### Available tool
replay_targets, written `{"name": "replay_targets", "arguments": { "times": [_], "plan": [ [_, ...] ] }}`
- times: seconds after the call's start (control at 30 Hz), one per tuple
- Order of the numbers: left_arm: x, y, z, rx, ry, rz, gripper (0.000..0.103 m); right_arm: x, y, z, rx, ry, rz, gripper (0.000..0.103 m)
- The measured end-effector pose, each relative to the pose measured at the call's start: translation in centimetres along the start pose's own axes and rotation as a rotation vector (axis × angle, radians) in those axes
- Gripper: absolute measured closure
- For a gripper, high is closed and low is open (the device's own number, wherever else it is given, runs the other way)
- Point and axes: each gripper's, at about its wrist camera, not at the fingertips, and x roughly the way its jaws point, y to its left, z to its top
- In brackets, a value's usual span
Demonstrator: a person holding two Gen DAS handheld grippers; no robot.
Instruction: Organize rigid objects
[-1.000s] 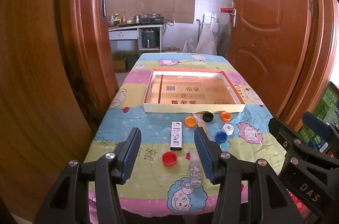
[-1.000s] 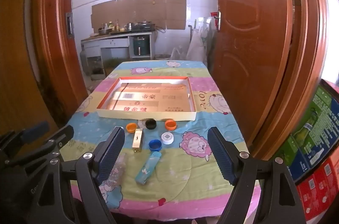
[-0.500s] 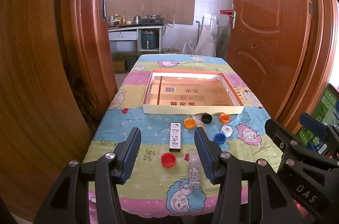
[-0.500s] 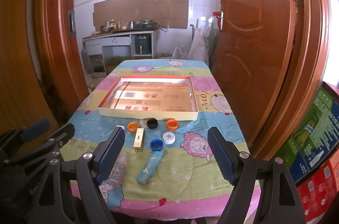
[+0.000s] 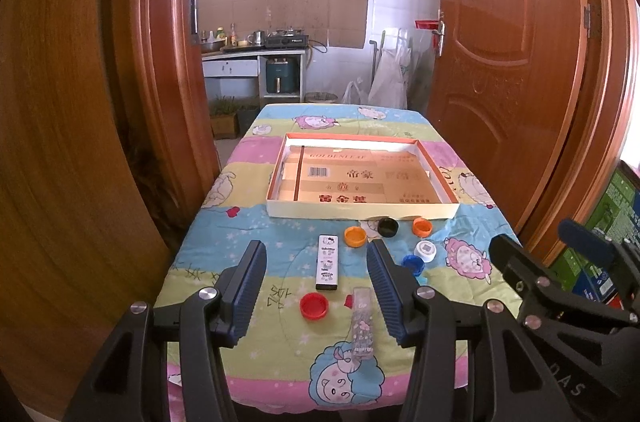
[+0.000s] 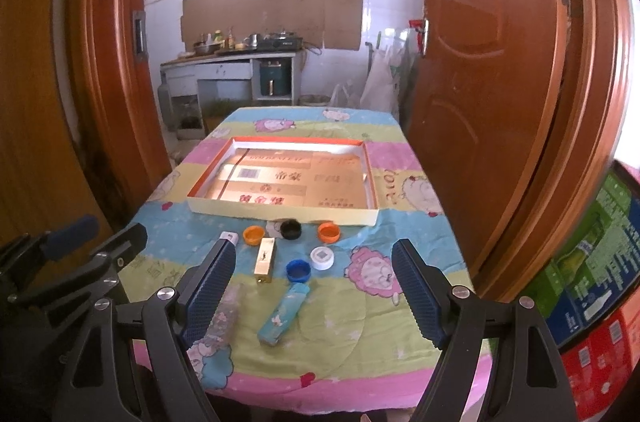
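Cardboard-lined shallow tray (image 5: 362,212) sits mid-table, nothing in it. Near side of it, loose on the cartoon-print cloth (image 5: 248,250): orange caps (image 5: 355,235), black cap (image 5: 387,226), white cap (image 5: 425,250), blue cap (image 6: 298,270), red cap (image 5: 314,306). Slim white box (image 5: 327,262), gold box (image 6: 265,260), teal box (image 6: 282,314) and clear patterned box (image 5: 362,322) lie among them. Left gripper (image 5: 316,290) and right gripper (image 6: 312,288) hover at the table's near edge, jaws spread wide, gripping nothing.
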Motion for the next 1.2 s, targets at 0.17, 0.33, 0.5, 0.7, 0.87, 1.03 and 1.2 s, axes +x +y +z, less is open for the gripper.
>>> {"name": "replay_targets", "arguments": {
  "times": [0.17, 0.33, 0.5, 0.7, 0.87, 1.03, 1.2],
  "plan": [
    [0.48, 0.07, 0.0, -0.004, 0.012, -0.001, 0.05, 0.46, -0.18, -0.39, 0.028, 0.006, 0.031, 0.021],
    [0.6, 0.06, -0.15, -0.001, 0.011, 0.005, 0.05, 0.67, -0.36, -0.58, 0.046, 0.015, 0.036, 0.021],
    [0.77, 0.11, -0.35, -0.006, 0.012, 0.01, 0.05, 0.57, -0.58, -0.46, 0.056, 0.005, 0.019, 0.021],
    [0.89, 0.26, -0.35, -0.008, 0.013, 0.011, 0.05, 0.53, -0.53, -0.49, 0.054, 0.007, 0.017, 0.021],
    [0.88, 0.34, -0.35, -0.009, 0.015, 0.007, 0.05, 0.56, -0.37, -0.52, 0.049, 0.007, 0.019, 0.021],
    [0.87, 0.32, -0.36, -0.009, 0.014, 0.008, 0.05, 0.56, -0.35, -0.53, 0.049, 0.008, 0.019, 0.021],
    [0.87, 0.3, -0.39, -0.01, 0.015, 0.009, 0.05, 0.57, -0.36, -0.54, 0.05, 0.007, 0.019, 0.021]
  ]
}}
